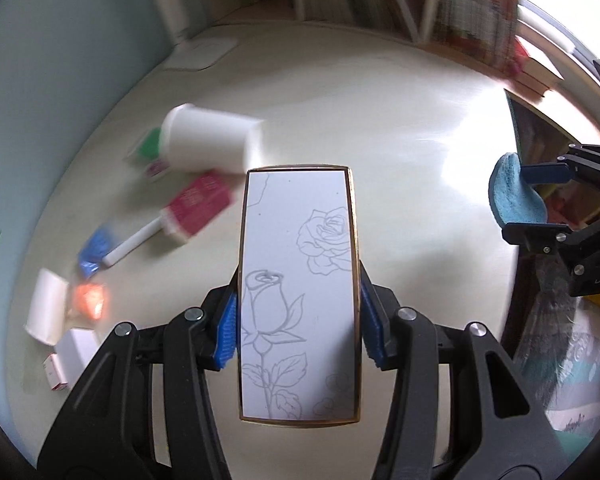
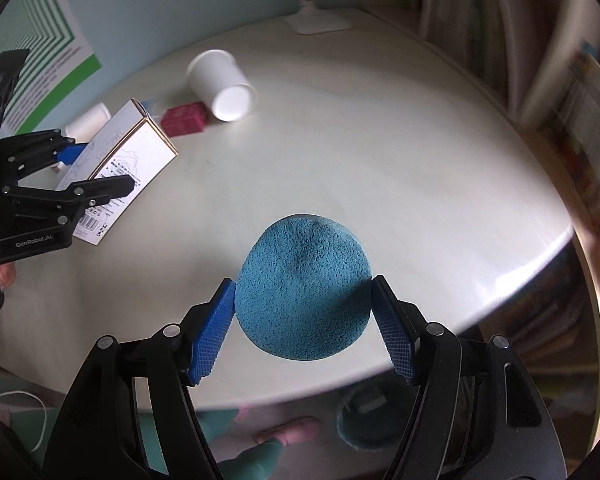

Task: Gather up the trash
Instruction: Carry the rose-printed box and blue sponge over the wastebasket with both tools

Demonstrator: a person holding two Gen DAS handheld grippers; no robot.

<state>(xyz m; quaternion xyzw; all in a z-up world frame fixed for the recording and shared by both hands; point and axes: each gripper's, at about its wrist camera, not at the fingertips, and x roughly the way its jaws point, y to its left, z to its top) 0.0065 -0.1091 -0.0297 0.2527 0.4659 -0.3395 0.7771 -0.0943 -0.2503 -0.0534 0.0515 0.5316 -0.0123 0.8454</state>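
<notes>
it looked like a home study: a pale round table [image 2: 379, 160] stood beside crowded bookshelves [image 2: 519, 60], with a white desk lamp [image 2: 319, 20] near the blue-green wall [image 1: 60, 40].

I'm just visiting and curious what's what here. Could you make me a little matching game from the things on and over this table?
Things:
1. rose-print box
2. blue sponge
3. large white cup
4. red carton

States:
A. lying on its side on the table
B. held in the right gripper
C. lying beside the cup
D. held in the left gripper

Pairs: 1-D, 2-B, 3-A, 4-C
</notes>
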